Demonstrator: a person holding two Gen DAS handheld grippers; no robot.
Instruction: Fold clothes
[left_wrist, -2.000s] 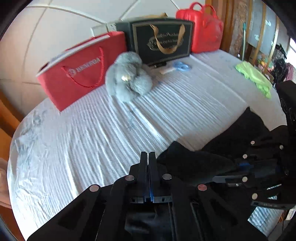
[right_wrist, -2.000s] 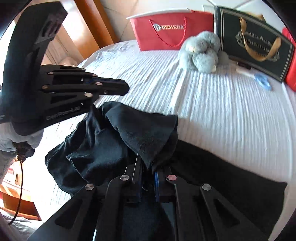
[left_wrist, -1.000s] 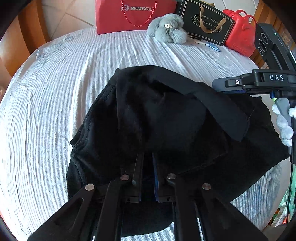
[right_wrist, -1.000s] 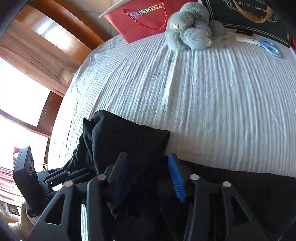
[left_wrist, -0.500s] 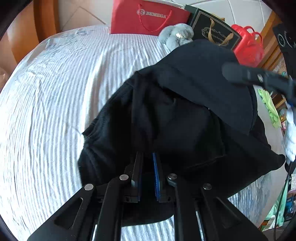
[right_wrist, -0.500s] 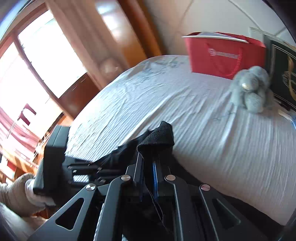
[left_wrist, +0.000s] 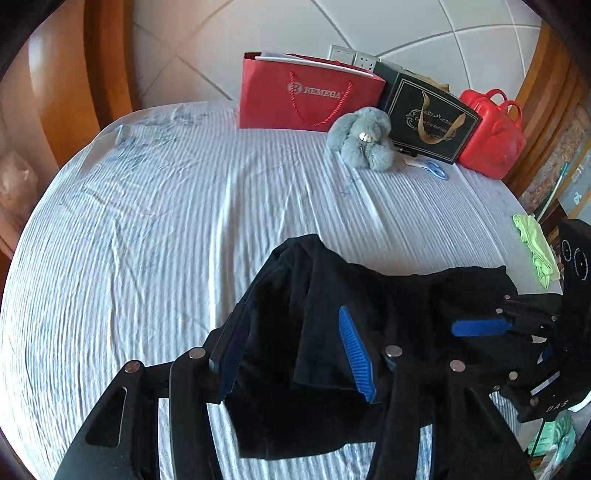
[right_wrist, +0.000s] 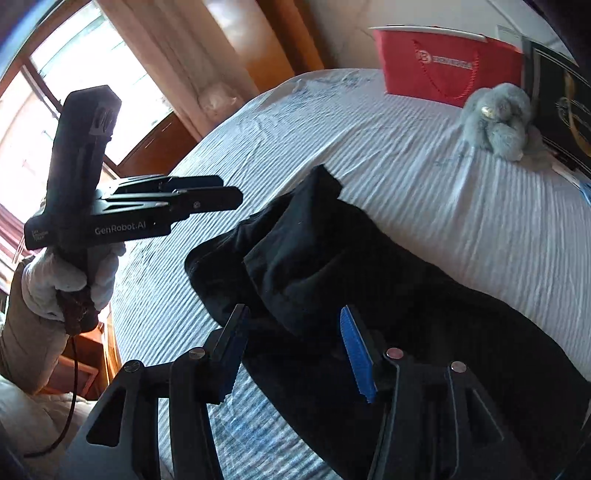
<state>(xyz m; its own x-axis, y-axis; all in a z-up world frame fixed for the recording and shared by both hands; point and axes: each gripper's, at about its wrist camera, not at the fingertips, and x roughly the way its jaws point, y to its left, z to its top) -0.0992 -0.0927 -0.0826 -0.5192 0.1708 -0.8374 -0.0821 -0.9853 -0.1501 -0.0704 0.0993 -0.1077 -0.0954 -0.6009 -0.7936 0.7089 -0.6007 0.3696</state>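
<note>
A black garment (left_wrist: 332, 314) lies bunched on the white striped bed sheet (left_wrist: 147, 221); it also shows in the right wrist view (right_wrist: 369, 280), with a folded flap on top. My left gripper (left_wrist: 291, 347) is open, its blue-padded jaws standing either side of the cloth's near edge. My right gripper (right_wrist: 295, 350) is open too, just above the garment's left end. In the left wrist view the right gripper (left_wrist: 480, 326) hovers at the garment's right side. In the right wrist view the left gripper (right_wrist: 218, 192) hangs in the air left of the cloth.
At the bed's far end stand a red paper bag (left_wrist: 303, 96), a grey plush toy (left_wrist: 364, 138), a black gift bag (left_wrist: 432, 122), a red handbag (left_wrist: 491, 136) and blue scissors (left_wrist: 436, 170). A green cloth (left_wrist: 535, 247) lies at the right edge.
Both grippers have opened and let go of the black garment, which has dropped from being held up and now lies bunched on the sheet.
</note>
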